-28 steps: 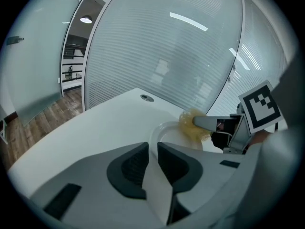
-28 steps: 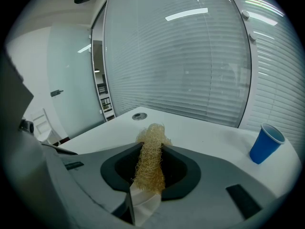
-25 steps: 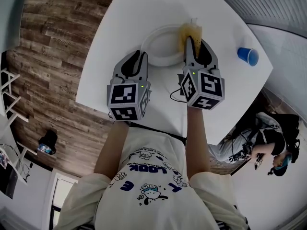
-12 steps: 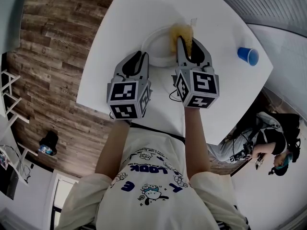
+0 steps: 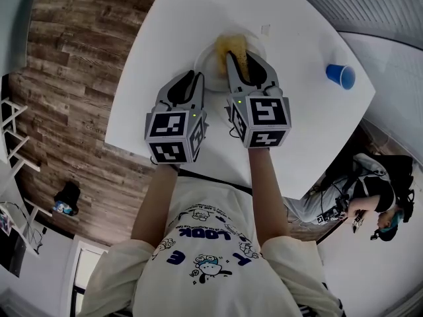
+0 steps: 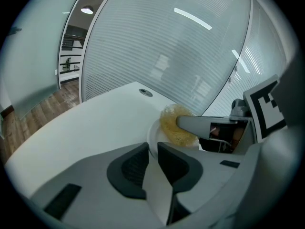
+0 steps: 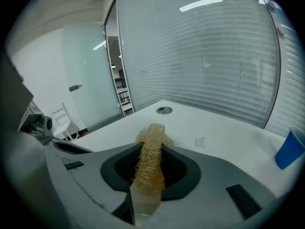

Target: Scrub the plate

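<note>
White, smooth worktop noted, bearing a round white plate with a raised rim. The left hand-held gripper is closed on the plate's near rim, with a thin white edge seen between its dark ribbed pads. The right hand-held gripper is clamped on a yellow scrubber of coarse, open, fibrous mesh, pinched flat between the jaws and bushing out beyond the tips. The scrubber is held over the plate's middle. A blue tapered cup stands well apart.
</note>
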A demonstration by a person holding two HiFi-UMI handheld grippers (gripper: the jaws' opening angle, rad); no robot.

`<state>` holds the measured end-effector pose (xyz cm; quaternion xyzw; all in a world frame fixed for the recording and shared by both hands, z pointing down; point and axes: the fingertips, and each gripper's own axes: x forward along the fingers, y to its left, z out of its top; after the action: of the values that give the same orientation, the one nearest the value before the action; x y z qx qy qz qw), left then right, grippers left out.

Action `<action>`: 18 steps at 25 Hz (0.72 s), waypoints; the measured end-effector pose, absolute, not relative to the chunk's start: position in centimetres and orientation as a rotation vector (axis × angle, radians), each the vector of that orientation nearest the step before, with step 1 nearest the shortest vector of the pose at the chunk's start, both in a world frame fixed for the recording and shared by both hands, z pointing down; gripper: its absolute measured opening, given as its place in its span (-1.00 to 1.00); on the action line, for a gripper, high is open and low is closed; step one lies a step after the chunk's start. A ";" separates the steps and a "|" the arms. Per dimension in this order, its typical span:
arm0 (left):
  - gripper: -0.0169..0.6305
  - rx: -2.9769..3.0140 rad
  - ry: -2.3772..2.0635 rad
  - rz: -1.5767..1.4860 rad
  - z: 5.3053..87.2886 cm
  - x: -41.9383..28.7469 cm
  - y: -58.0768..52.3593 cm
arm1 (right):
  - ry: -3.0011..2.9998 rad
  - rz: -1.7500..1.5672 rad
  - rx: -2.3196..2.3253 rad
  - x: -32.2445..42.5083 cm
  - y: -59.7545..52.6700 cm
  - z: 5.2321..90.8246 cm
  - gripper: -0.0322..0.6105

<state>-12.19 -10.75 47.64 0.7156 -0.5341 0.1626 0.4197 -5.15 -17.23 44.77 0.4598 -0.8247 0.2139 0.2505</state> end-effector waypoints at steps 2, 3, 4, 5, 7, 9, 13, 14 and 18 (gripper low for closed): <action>-0.68 1.794 -1.336 0.407 47.7 -12.2 -10.8 | -2.251 0.574 1.232 -5.5 -17.1 44.9 -0.55; -0.68 1.794 -1.335 0.406 47.7 -12.2 -10.8 | -2.254 0.571 1.222 -5.7 -17.0 44.8 -0.55; -0.68 1.795 -1.335 0.406 47.6 -12.2 -10.8 | -2.258 0.572 1.212 -5.9 -16.9 44.7 -0.55; -0.68 1.795 -1.335 0.406 47.5 -12.2 -10.8 | -2.262 0.575 1.201 -6.2 -16.8 44.6 -0.55; -0.68 1.795 -1.336 0.406 47.3 -12.3 -10.8 | -2.271 0.582 1.183 -6.7 -16.6 44.3 -0.55; -0.68 1.793 -1.337 0.406 47.3 -12.3 -10.8 | -2.274 0.584 1.164 -7.0 -16.4 44.4 -0.55; -0.69 1.781 -1.344 0.395 47.6 -12.5 -11.1 | -2.281 0.577 1.103 -7.9 -16.0 44.7 -0.55; -0.69 1.778 -1.347 0.393 47.5 -12.5 -11.1 | -2.282 0.579 1.086 -8.1 -15.8 44.6 -0.55; -0.70 1.765 -1.354 0.385 47.4 -12.5 -11.0 | -2.280 0.568 1.006 -8.8 -14.8 44.6 -0.55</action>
<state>-12.46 -11.03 47.37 0.7066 -0.5422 0.1542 0.4277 -8.85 -14.83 44.58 0.3768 -0.8541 0.2127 0.2887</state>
